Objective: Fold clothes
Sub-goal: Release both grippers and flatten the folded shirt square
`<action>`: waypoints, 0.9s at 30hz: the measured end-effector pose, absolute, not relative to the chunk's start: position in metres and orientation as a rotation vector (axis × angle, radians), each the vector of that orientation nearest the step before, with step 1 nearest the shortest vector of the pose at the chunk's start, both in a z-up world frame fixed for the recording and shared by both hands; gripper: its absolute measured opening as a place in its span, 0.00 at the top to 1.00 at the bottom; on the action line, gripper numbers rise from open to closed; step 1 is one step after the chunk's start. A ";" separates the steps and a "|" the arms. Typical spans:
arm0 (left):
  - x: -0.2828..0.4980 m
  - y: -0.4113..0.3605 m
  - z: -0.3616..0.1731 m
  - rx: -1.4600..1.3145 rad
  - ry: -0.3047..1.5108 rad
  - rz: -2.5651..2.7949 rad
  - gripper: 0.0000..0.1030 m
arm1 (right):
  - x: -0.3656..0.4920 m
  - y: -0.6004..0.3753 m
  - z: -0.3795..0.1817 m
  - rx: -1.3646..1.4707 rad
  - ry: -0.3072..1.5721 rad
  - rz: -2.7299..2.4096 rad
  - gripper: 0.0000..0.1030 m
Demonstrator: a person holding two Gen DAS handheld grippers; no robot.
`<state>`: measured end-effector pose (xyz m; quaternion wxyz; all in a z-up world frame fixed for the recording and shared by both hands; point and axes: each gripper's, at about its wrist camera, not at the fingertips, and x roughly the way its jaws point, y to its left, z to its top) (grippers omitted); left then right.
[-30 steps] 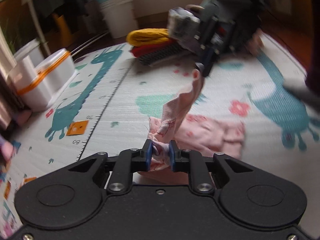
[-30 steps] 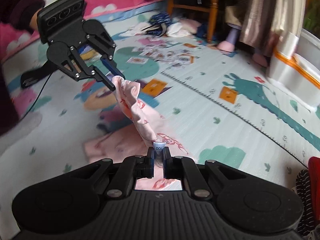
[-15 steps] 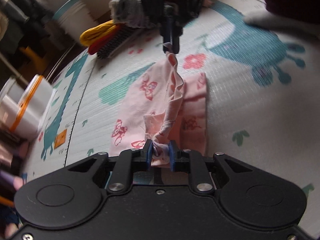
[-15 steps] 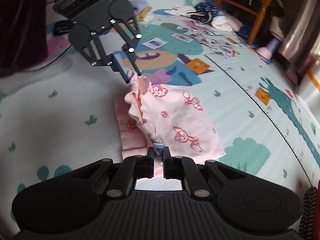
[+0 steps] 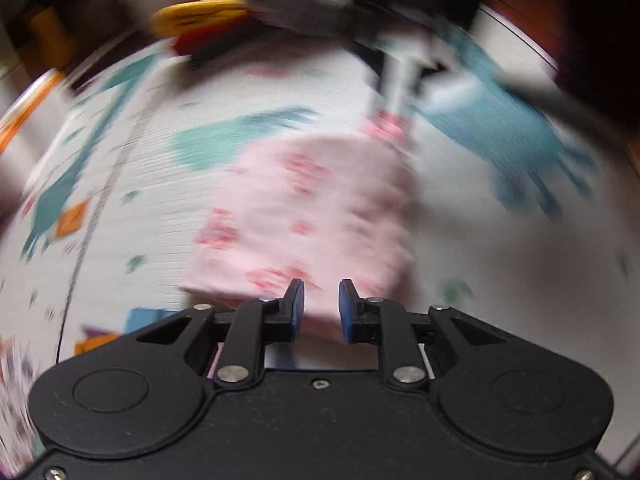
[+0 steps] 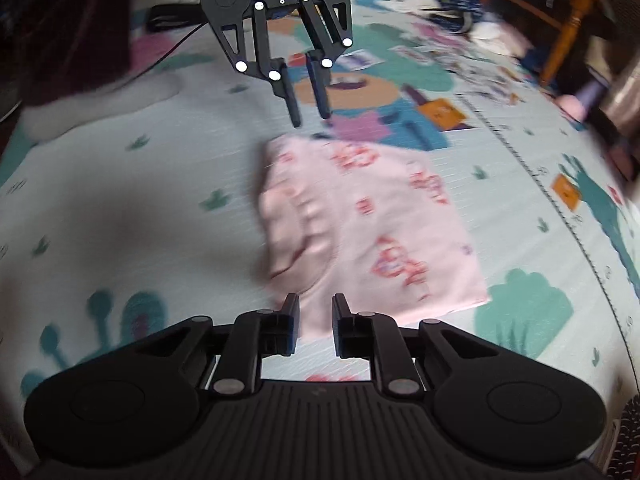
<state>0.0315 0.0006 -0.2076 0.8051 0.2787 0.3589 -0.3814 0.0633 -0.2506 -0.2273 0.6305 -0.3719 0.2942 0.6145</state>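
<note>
A pink printed garment [image 6: 360, 220] lies folded flat on the play mat [image 6: 120, 208]; the left wrist view shows it blurred [image 5: 312, 216]. My left gripper [image 5: 321, 304] is open and empty above the garment's near edge; it also shows in the right wrist view [image 6: 310, 118], hovering just past the garment's far edge. My right gripper [image 6: 314, 312] is open and empty over the opposite edge. In the left wrist view it is a dark blur at the far end [image 5: 396, 92].
A stack of yellow, red and dark folded clothes [image 5: 200, 28] lies at the far side of the mat. Scattered cards [image 6: 448, 56], a wooden chair [image 6: 560, 20] and loose clothes sit beyond. A cable [image 6: 168, 52] runs across the mat's far left.
Both grippers held the garment's corners lifted; they have lowered it onto the mat, opened and let go. The garment now lies flat and folded, and both views are motion-blurred.
</note>
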 end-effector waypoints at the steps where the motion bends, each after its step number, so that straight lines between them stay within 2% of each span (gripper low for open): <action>1: 0.037 -0.001 -0.210 0.571 0.761 -0.797 0.83 | 0.068 -0.246 -0.230 -0.832 0.677 1.390 0.81; 3: 0.048 -0.004 -0.215 0.523 0.754 -0.765 0.83 | 0.076 -0.238 -0.236 -0.793 0.689 1.366 0.79; 5: 0.056 -0.005 -0.229 0.498 0.810 -0.761 0.83 | 0.084 -0.232 -0.248 -0.776 0.753 1.352 0.71; 6: 0.059 -0.004 -0.242 0.504 0.877 -0.761 0.83 | 0.088 -0.229 -0.259 -0.796 0.817 1.333 0.63; 7: 0.059 -0.002 -0.250 0.500 0.901 -0.761 0.83 | 0.089 -0.231 -0.267 -0.797 0.844 1.331 0.62; 11: 0.047 0.006 -0.244 0.460 0.884 -0.737 0.82 | 0.085 -0.240 -0.259 -0.773 0.763 1.325 0.67; 13: 0.039 0.007 -0.238 0.439 0.864 -0.749 0.82 | 0.087 -0.244 -0.257 -0.699 0.799 1.306 0.67; 16: 0.030 0.000 -0.248 0.461 0.901 -0.747 0.82 | 0.081 -0.242 -0.275 -0.756 0.855 1.287 0.65; 19: 0.030 -0.002 -0.243 0.427 0.900 -0.720 0.82 | 0.083 -0.240 -0.266 -0.733 0.868 1.253 0.69; 21: 0.031 0.003 -0.235 0.345 0.921 -0.698 0.72 | 0.087 -0.244 -0.255 -0.628 0.898 1.218 0.68; 22: 0.032 0.007 -0.233 0.294 0.947 -0.687 0.58 | 0.089 -0.246 -0.253 -0.580 0.925 1.191 0.68; 23: 0.033 0.012 -0.233 0.238 0.982 -0.673 0.54 | 0.094 -0.249 -0.253 -0.518 0.967 1.151 0.68; 27: 0.038 0.033 -0.241 -0.017 1.104 -0.572 0.54 | 0.116 -0.259 -0.258 -0.276 1.143 0.993 0.66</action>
